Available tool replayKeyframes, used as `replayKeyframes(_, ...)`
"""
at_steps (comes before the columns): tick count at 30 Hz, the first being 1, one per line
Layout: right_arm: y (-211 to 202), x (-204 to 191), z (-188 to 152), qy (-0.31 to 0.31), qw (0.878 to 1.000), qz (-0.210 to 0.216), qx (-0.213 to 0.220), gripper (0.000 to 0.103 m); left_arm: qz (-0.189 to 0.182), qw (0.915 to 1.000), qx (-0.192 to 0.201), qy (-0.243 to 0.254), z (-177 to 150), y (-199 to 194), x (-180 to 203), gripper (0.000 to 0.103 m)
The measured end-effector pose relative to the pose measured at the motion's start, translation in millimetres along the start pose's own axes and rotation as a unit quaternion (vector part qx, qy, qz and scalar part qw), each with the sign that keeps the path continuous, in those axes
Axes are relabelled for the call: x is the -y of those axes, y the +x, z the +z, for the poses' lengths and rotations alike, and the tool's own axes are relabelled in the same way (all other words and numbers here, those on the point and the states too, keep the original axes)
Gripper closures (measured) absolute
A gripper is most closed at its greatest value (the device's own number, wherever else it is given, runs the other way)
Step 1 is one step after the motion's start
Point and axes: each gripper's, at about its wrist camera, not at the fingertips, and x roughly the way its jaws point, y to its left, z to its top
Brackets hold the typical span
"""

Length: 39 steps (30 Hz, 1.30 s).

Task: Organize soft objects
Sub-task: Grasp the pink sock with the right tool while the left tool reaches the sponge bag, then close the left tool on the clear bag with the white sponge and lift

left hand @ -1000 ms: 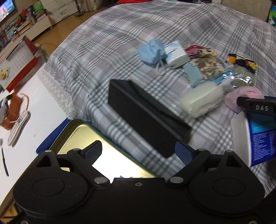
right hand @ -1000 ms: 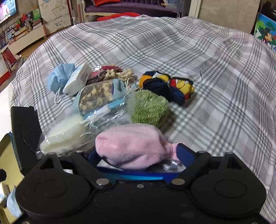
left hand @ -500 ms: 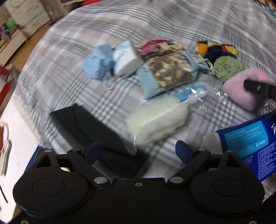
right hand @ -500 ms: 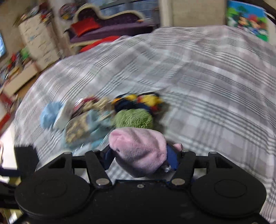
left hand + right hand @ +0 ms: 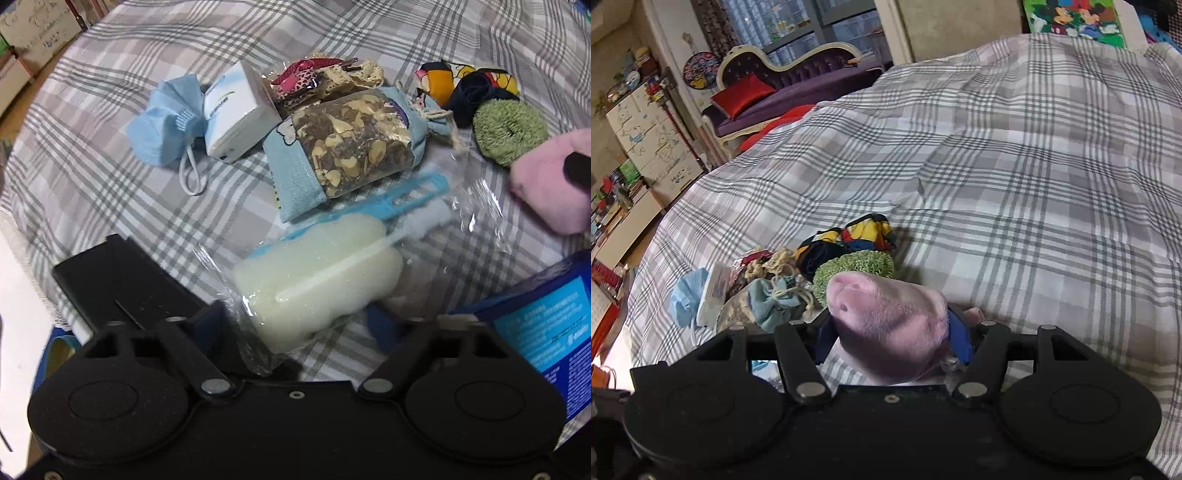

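Observation:
My right gripper (image 5: 892, 334) is shut on a pink plush toy (image 5: 886, 325) and holds it above the plaid bedspread; the toy also shows at the right edge of the left wrist view (image 5: 546, 184). My left gripper (image 5: 299, 325) is open around the near end of a pale sponge brush in clear wrap (image 5: 317, 288). Beyond lie a blue pouch of dried flakes (image 5: 343, 147), a green scrubber (image 5: 509, 129), a blue face mask (image 5: 166, 118), a white box (image 5: 236, 114) and a colourful cloth (image 5: 465, 85).
A black open box (image 5: 122, 284) sits at the near left on the bed. A blue tissue pack (image 5: 546, 325) lies at the near right. The plaid bedspread (image 5: 1034, 184) stretches far and right. Furniture and a sofa (image 5: 783, 85) stand beyond the bed.
My right gripper has closed on the pink plush toy and lifted it off the bed. My left gripper has moved forward and right from the black box to the wrapped sponge brush.

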Motion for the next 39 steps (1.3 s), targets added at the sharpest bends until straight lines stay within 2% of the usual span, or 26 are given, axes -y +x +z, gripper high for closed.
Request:
replayKeyframes(2, 0, -2, 0, -0.003, 1.0, 0.005, 0.002, 0.042, -0.021, 0.9998, -0.001, -0.008, 1, 3, -2, 0.048)
replayKeyframes(4, -1, -2, -1, -0.002, 1.0, 0.01, 0.005, 0.042, -0.039, 0.9991, 0.003, -0.014, 2, 3, -4, 0.052)
replayKeyframes(7, -3, -1, -1, -0.001, 1.0, 0.01, 0.009, 0.042, -0.042, 0.9989, 0.018, -0.012, 2, -3, -1, 0.056)
replayKeyframes(16, -15, 2, -1, -0.001, 0.999, -0.009, 0.042, 0.043, -0.069, 0.9965, 0.038, -0.026, 6, -16, 1, 0.059)
replayKeyframes(21, -29, 9, 2, 0.006, 0.994, -0.059, 0.086, 0.043, -0.112, 0.9917, 0.057, -0.028, 9, -24, 12, 0.059)
replayKeyframes(23, -30, 10, 2, -0.003, 0.991, -0.091, 0.096, 0.043, -0.115, 0.9915, 0.059, -0.015, 11, -24, 22, 0.054)
replayKeyframes(26, -19, 12, 3, -0.011, 0.99, -0.119, 0.074, 0.043, -0.081, 0.9958, 0.043, -0.001, 16, -13, 36, 0.051)
replayKeyframes(28, -8, 17, 3, -0.005, 0.993, -0.109, 0.038, 0.042, -0.069, 0.997, 0.035, 0.0, 20, -5, 37, 0.048)
replayKeyframes(30, -1, 20, 3, 0.002, 0.995, -0.099, 0.013, 0.041, -0.066, 0.9971, 0.038, 0.002, 23, -2, 37, 0.04)
replayKeyframes(32, 0, 20, 3, -0.002, 0.995, -0.102, 0.015, 0.038, -0.065, 0.9969, 0.045, 0.006, 25, -1, 38, 0.032)
replayKeyframes(35, 5, 21, 4, -0.001, 0.994, -0.105, 0.01, 0.033, -0.059, 0.9972, 0.045, 0.015, 29, 3, 44, 0.027)
replayKeyframes(39, 8, 20, 4, -0.005, 0.994, -0.112, 0.007, 0.03, -0.055, 0.9973, 0.043, 0.021, 33, 8, 48, 0.025)
